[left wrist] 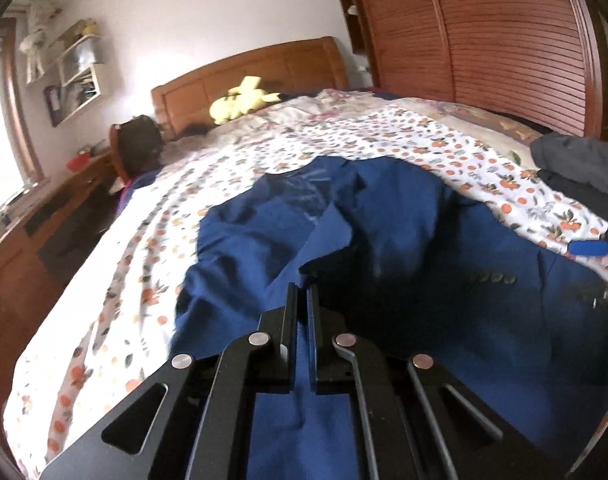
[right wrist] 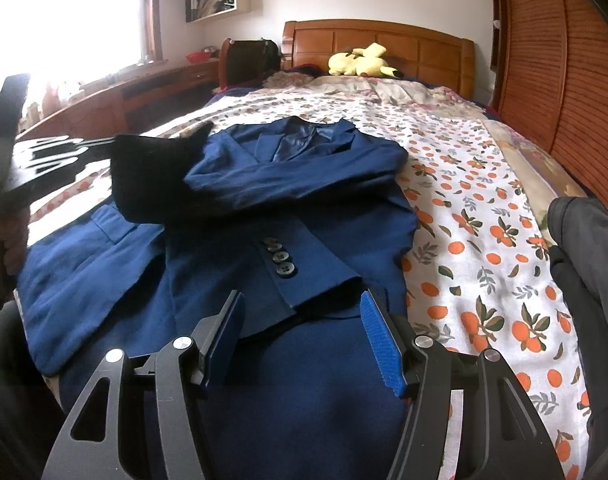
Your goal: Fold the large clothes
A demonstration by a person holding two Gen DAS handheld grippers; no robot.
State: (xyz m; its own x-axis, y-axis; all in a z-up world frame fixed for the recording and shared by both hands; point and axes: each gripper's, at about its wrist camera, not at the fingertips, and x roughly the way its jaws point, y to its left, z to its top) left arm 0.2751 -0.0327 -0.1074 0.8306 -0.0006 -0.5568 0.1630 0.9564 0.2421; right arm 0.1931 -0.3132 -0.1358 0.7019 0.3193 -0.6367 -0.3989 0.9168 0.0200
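Note:
A blue suit jacket lies on the flower-print bedspread, collar toward the headboard, one sleeve folded across its front with cuff buttons showing. My left gripper is shut on a fold of the jacket's blue cloth and holds it above the bed; it also shows at the left of the right wrist view. My right gripper is open and empty, just above the jacket's lower hem near the sleeve cuff.
A yellow plush toy lies by the wooden headboard. Dark grey clothes are piled at the bed's right edge. A slatted wardrobe stands on the right, a wooden desk and a window on the left.

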